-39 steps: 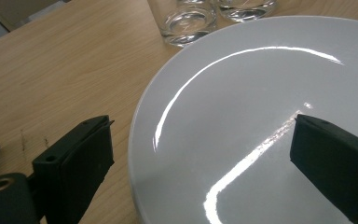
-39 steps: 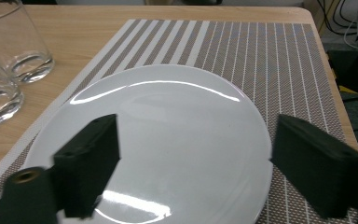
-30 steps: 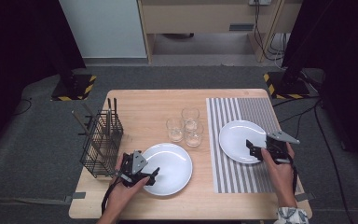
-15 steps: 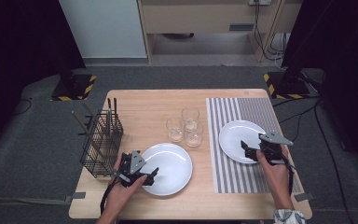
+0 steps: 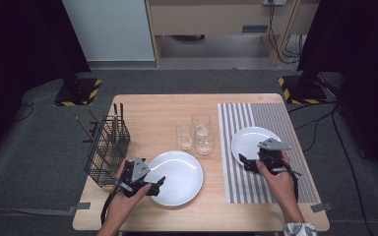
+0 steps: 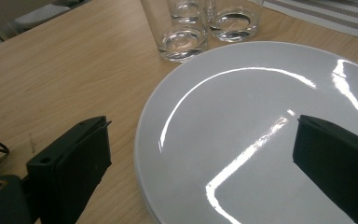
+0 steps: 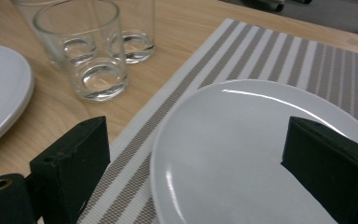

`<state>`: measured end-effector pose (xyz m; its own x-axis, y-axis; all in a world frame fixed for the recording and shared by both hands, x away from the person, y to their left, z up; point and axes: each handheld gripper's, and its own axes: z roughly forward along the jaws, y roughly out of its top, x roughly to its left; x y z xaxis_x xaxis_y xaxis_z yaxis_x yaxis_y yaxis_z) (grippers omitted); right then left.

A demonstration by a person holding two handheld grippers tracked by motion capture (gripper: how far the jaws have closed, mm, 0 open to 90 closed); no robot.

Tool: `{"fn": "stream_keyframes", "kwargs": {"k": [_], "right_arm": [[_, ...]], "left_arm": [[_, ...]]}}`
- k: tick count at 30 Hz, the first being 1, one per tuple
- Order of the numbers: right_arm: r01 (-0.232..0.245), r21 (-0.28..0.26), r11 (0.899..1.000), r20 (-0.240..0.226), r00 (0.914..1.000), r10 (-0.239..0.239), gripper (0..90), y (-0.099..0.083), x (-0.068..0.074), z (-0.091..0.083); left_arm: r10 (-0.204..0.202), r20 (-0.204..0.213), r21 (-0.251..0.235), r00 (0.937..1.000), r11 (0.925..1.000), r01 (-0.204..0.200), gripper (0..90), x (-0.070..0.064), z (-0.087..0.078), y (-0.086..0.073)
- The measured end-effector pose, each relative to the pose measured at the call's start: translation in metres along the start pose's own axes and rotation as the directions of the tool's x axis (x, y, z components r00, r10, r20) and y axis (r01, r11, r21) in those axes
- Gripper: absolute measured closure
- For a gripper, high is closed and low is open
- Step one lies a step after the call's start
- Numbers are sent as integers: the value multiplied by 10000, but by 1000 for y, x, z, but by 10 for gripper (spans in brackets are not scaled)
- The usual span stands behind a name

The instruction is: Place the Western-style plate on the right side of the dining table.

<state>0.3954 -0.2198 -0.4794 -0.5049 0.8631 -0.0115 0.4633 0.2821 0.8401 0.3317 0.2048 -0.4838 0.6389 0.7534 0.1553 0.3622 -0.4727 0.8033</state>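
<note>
As both grippers straddle plate rims for lifting: left gripper (image 5: 153,184), fingers open, lower-centre white plate (image 5: 177,174); right gripper (image 5: 246,162), fingers open, right-hand placemat plate (image 5: 251,140).

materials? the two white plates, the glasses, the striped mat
Plates, left one and right one: glazed ceramic by the look, glossy white with sharp light streaks; melamine can't be ruled out.
Glasses: clear glass, thick bases, the table visible through the walls.
Striped mat: woven, matte, probably vinyl or fabric; the weave grain shows in the right gripper view.
</note>
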Motion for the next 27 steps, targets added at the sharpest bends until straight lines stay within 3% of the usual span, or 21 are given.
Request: {"fn": "stream_keyframes", "kwargs": {"k": [6,9,13,19,27], "right_arm": [[439,358,9984,-381,9984,-425,70,5,21,12],[574,376,9976,-563,9969,-553,70,7,30,17],[735,468,9962,-810,9943,-696,70,9,41,22],[901,527,9945,-917,9922,-850,70,10,51,27],[1131,679,9913,-1138,9879,-1050,71,14,62,32]], "left_arm": [[130,54,326,9999,9994,-131,39,4,-2,6],[-113,156,443,9998,9990,106,39,7,-4,8],[-160,0,521,9999,9985,160,42,9,-10,11],[-355,-123,503,9993,9981,361,44,17,-15,14],[-298,-240,375,9993,9988,307,52,24,-24,16]]}}
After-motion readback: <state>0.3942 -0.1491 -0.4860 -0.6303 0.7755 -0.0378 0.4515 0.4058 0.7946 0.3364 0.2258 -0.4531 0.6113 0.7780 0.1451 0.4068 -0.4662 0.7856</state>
